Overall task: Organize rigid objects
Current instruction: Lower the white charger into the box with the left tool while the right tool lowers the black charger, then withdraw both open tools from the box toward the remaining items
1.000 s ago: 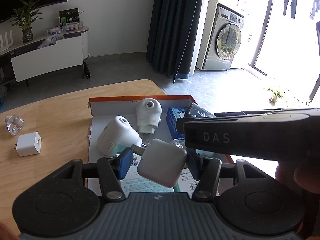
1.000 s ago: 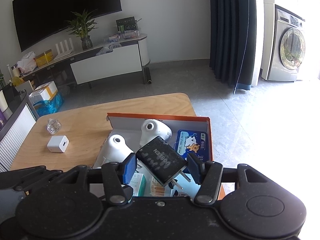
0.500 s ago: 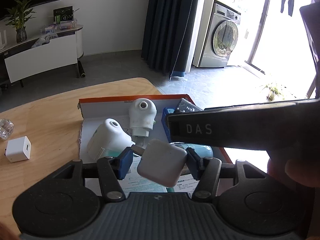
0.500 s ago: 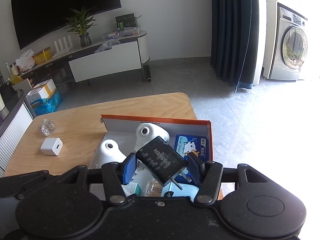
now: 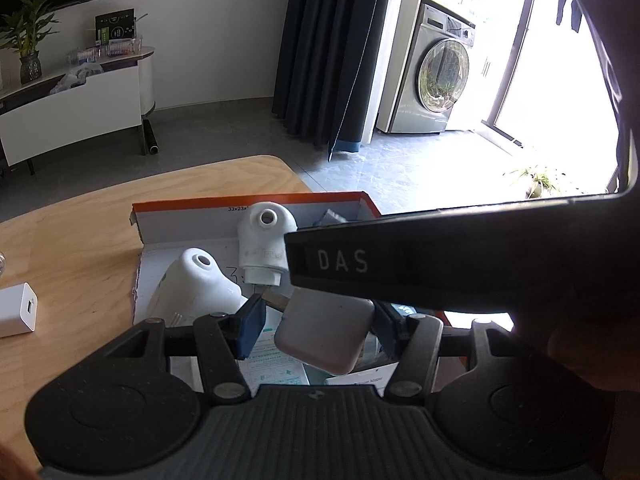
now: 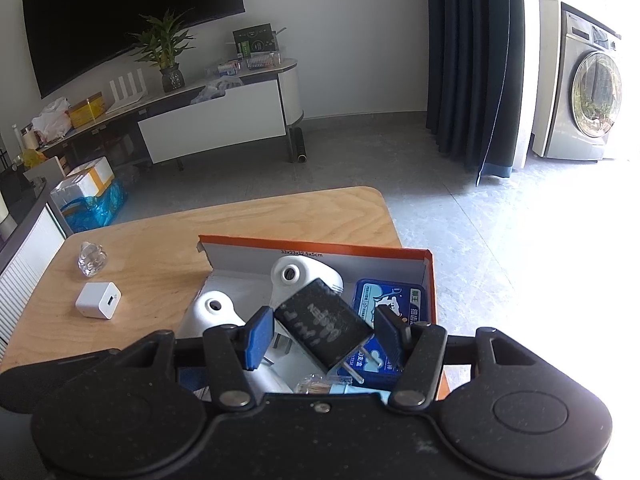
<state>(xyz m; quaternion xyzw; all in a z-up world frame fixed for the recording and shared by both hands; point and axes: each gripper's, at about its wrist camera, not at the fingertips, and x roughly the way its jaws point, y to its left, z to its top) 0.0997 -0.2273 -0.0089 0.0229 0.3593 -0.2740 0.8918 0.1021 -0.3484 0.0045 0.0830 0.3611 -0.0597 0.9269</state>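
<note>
Gripping a white charger [image 5: 324,334] cornerwise between its blue pads, the left tool [image 5: 320,330] hangs over the orange box [image 5: 248,205] on the worktop [image 5: 80,240]. The right tool [image 6: 326,338] clamps a black charger [image 6: 324,326], tilted with its prongs pointing down to the right, above the same box. In the box lie two white domed plugs [image 6: 304,276], a blue tin [image 6: 394,300] and papers. Left of the box, apart from it, sit a small white cube [image 6: 98,300] and a clear glass knob [image 6: 92,258].
</note>
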